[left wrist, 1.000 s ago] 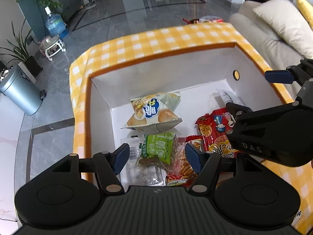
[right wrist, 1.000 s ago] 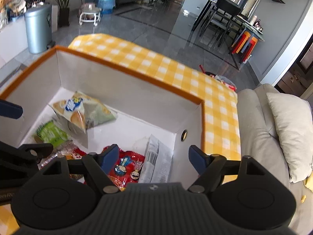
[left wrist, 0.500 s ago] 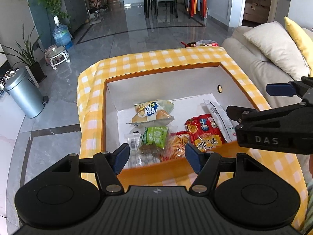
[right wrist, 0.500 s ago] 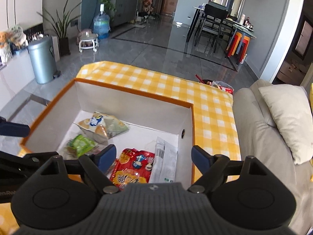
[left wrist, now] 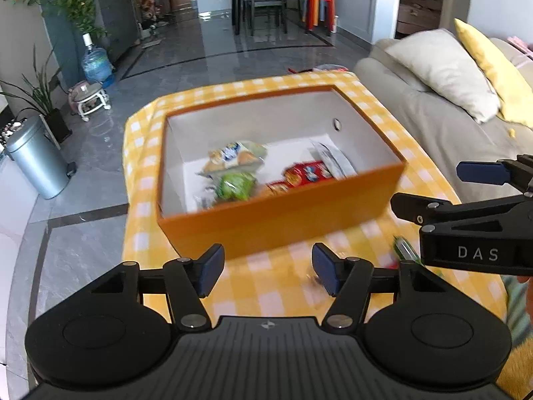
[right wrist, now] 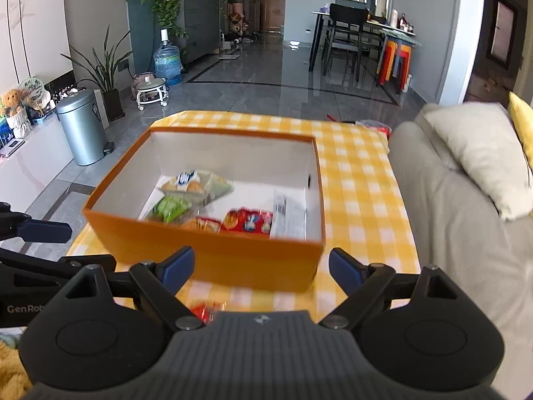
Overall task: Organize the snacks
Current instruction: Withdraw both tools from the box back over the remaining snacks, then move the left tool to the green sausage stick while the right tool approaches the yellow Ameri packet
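Bright daylight is reflected as glare off the floor (right wrist: 299, 76), motion blur smears the box (left wrist: 279, 206), and edges are bent by fisheye distortion.

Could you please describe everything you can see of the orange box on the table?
The orange box is an open, lidless rectangular box that looks like cardboard, orange outside and white inside, with a small round hole in one end wall. It sits flat on the yellow checked tablecloth. Several snack packets lie on its floor. Neither gripper touches it.

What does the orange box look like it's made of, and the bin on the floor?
Orange open-topped box: probably cardboard, matte, with thin straight walls and a plain white inside. Silver round pedal bin: likely brushed metal, with a soft sheen along its side.
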`<state>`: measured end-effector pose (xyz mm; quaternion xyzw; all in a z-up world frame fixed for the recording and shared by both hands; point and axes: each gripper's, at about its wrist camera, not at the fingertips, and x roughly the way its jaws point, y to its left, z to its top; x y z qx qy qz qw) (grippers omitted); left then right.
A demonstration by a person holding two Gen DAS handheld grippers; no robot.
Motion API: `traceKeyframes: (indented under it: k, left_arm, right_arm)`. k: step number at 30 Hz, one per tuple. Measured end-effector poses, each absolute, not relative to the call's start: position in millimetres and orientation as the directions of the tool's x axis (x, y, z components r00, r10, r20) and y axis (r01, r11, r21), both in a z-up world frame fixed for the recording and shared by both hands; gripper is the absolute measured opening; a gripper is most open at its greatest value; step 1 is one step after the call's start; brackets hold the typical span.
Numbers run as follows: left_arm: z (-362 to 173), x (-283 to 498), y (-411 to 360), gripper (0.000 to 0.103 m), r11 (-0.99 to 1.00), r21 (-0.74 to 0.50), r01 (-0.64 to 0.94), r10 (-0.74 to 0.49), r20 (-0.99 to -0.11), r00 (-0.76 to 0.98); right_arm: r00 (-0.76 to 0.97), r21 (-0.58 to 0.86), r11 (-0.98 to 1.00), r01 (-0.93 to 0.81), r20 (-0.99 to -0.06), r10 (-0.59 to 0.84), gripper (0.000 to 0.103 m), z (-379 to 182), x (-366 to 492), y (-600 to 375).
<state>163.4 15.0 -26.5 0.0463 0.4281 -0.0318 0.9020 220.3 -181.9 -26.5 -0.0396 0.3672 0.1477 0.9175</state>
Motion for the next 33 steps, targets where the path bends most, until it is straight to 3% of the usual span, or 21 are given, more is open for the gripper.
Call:
traceKeyframes:
  k: [3,7,19,25,33]
  left_arm:
    - [-34.2,150.0,9.6,0.071,0.994,0.023,0.106,-0.049,-0.783,0.620]
    - [-45.2,135.5,3.2,0.061,0.994,-0.036,0.105,-0.093,-0.788,0.609]
    - [-73.3,109.8,-18.5,0.061,0.982,-0.159,0.102,-0.188,-0.754,0.629]
    - [-92.8,103.7,-31.4,0.062,0.982,-0.139,0.125,-0.186,-0.781,0.595]
    - [-102.3,105.3,-35.2,0.062,0.973,-0.177,0.150,-0.232,-0.789,0.569]
  right_arm:
    - [0.686,0.042,0.956,-0.289,-0.688,0.237,0.085,-32.2,202.4,-191.7]
    - [0.684,0.041,0.960,-0.275,-0.693,0.226,0.085,-40.8,178.4,-206.4]
    - [0.641,0.079,0.983,-0.166,-0.749,0.169,0.080,-81.0,140.3,-259.7]
    - [0.616,0.130,0.979,-0.156,-0.762,0.199,0.079,-102.1,129.5,-275.2]
    - [0.553,0.179,0.974,-0.136,-0.802,0.225,0.068,-118.3,139.7,-277.3]
